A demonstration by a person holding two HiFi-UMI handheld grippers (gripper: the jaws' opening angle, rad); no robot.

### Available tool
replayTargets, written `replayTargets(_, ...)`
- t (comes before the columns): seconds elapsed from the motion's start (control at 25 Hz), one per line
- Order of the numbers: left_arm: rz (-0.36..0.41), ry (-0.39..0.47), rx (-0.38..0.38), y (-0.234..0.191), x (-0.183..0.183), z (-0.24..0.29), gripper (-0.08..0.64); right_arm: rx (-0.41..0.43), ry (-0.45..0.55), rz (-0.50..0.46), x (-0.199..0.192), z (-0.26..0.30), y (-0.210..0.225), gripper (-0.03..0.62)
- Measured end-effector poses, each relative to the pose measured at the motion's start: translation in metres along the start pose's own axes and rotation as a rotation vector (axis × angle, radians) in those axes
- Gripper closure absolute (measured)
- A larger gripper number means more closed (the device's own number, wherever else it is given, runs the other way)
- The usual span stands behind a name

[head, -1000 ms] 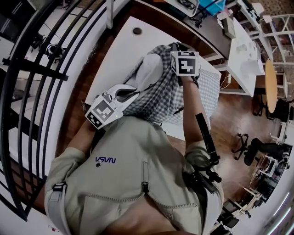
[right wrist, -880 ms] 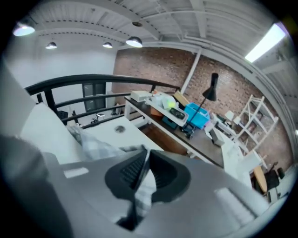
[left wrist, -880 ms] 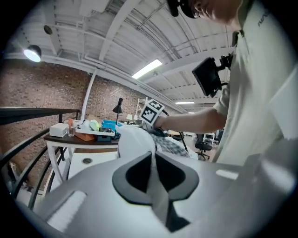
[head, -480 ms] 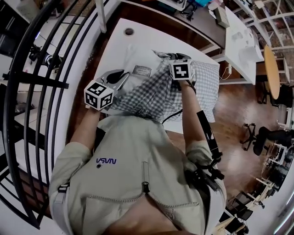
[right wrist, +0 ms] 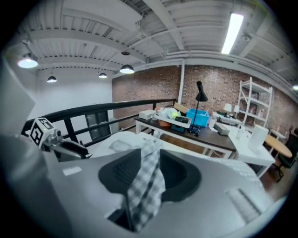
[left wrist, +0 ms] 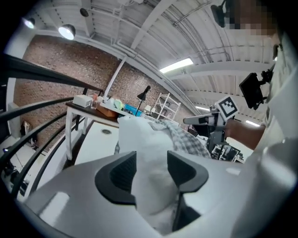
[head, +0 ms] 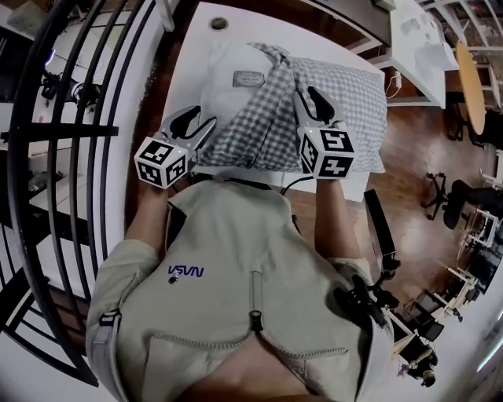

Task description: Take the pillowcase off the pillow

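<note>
So here's where we are. The plump white pillow (head: 228,67) is lying on the white rectangular table (head: 182,71). Its left end is bare, with a small sewn-on label (head: 246,78) showing. The grey-and-white checked fabric pillowcase (head: 350,86) is on the right part of the pillow and bunched into a ridge across the middle, so it's only partly off.

The left gripper (head: 196,126) sits at the near-left edge of the pillow, with its marker cube (head: 160,162) closest to us. In the left gripper view its jaws have just been opening. They now stand apart, with a bulge of the bare white pillow (left wrist: 149,153) between them. The ribbed pads (left wrist: 118,172) are visible on both sides, and we don't think they're squeezing it.

The right gripper (head: 311,102) is over the bunched checked cloth near the middle, with its own marker cube (head: 328,153) towards us. In the right gripper view (right wrist: 149,172) the jaws have also just been opening and are spread. A loose strip of the checked pillowcase (right wrist: 145,186) hangs between them, with dark pad showing on either side of it, so it's draped there rather than pinched.

A black metal railing (head: 75,126) runs along the left of the table, and there's a round cable hole (head: 218,23) in the table's far corner.
</note>
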State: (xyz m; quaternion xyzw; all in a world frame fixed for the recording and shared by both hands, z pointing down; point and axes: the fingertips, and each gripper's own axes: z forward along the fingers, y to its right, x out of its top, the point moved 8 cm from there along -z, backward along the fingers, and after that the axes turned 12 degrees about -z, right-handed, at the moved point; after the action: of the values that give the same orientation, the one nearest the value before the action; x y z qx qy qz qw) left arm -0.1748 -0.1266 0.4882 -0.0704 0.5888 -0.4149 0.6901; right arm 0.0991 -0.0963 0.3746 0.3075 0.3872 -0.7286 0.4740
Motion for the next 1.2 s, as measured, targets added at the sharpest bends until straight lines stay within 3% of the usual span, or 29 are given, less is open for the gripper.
replayTargets(0.2,-0.136,-0.159,-0.056,-0.005,-0.049,-0.015,0.336,0.098,-0.075,0.054,-0.031,-0.030,-0.074,0.463)
replayTargets(0.4,-0.181,-0.258,-0.077,0.003,-0.072,-0.002,0.322,0.222,-0.110,0.052,-0.056,-0.044,-0.121,0.463)
replayTargets(0.44,-0.177,-0.266,-0.063,0.004,-0.074,0.001,0.339,0.262,-0.118,0.043,-0.061,-0.046,-0.130,0.463)
replayTargets(0.56,-0.130,-0.266,-0.017,0.005,-0.067,-0.001,0.504,0.376,-0.126,0.015,-0.072,-0.046,-0.157,0.463)
replayTargets(0.72,-0.036,-0.232,0.024,0.024,-0.059,-0.011,0.540,0.472,-0.109,-0.045,-0.088,-0.047,-0.186,0.462)
replayTargets(0.8,-0.047,-0.204,0.027,0.040,-0.057,-0.012,0.540,0.475,-0.085,-0.084,-0.096,-0.047,-0.191,0.462)
replayTargets(0.96,-0.130,-0.109,0.030,0.063,-0.048,-0.009,0.541,0.373,-0.036,-0.182,-0.103,-0.037,-0.189,0.469)
replayTargets(1.08,-0.128,-0.070,0.071,0.060,-0.039,-0.019,0.542,0.315,-0.022,-0.216,-0.097,-0.040,-0.192,0.565)
replayTargets(1.2,-0.156,-0.047,0.067,0.053,-0.035,-0.023,0.543,0.279,0.006,-0.240,-0.095,-0.057,-0.188,0.571)
